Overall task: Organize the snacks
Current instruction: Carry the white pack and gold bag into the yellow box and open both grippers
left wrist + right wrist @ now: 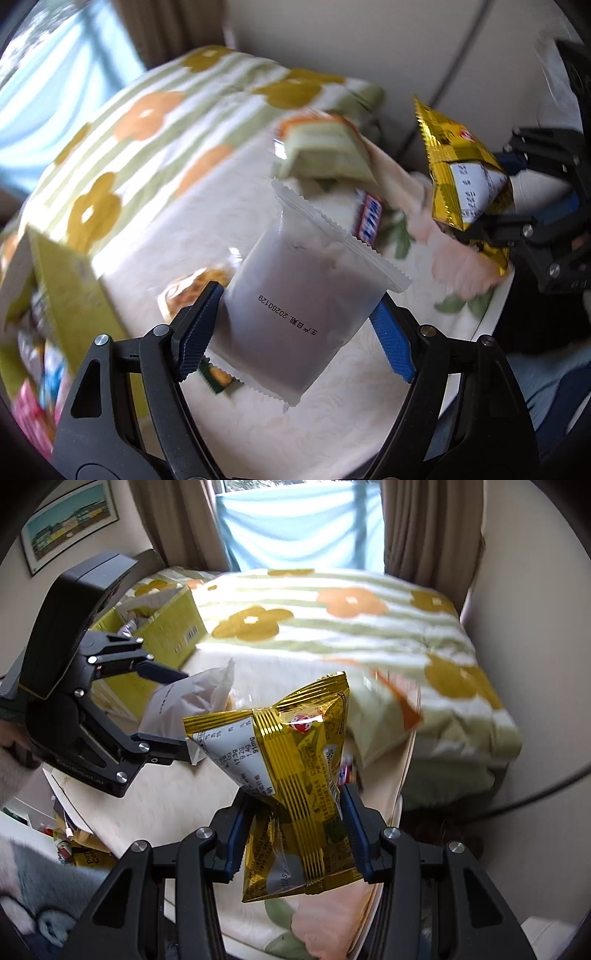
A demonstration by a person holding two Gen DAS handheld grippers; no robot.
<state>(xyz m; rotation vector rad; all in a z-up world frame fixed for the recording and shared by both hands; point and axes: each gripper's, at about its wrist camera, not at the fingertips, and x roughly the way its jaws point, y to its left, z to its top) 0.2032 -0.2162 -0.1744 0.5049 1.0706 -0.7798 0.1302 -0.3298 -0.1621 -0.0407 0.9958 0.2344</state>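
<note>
at the far left sits the yellow-green box [162,627], open-topped with wrappers already showing inside, and in my judgement that is where the snacks are meant to go. just right of it, the left gripper [295,325] has its jaws fairly wide and pressed on both sides of the white packet [306,302], which hangs clear of the cream cloth [155,229] with its printed date facing the camera. the hold looks shallow, near the packet's lower end, so carrying it gently and keeping the pads squeezed would guard against it sliding out. further right, the right gripper [291,834] is nearly closed on the gold bag [291,775], pinching its crumpled lower part so the bag stands up above the fingers. on the cloth beyond, a green-and-white packet [325,151] and a small red, white and blue bar [369,218] lie loose near the flowered blanket [332,627]. to do this step well, i would take the white packet to the box first, lower it inside before letting go, then bring the gold bag across without the two grippers crowding each other.
</note>
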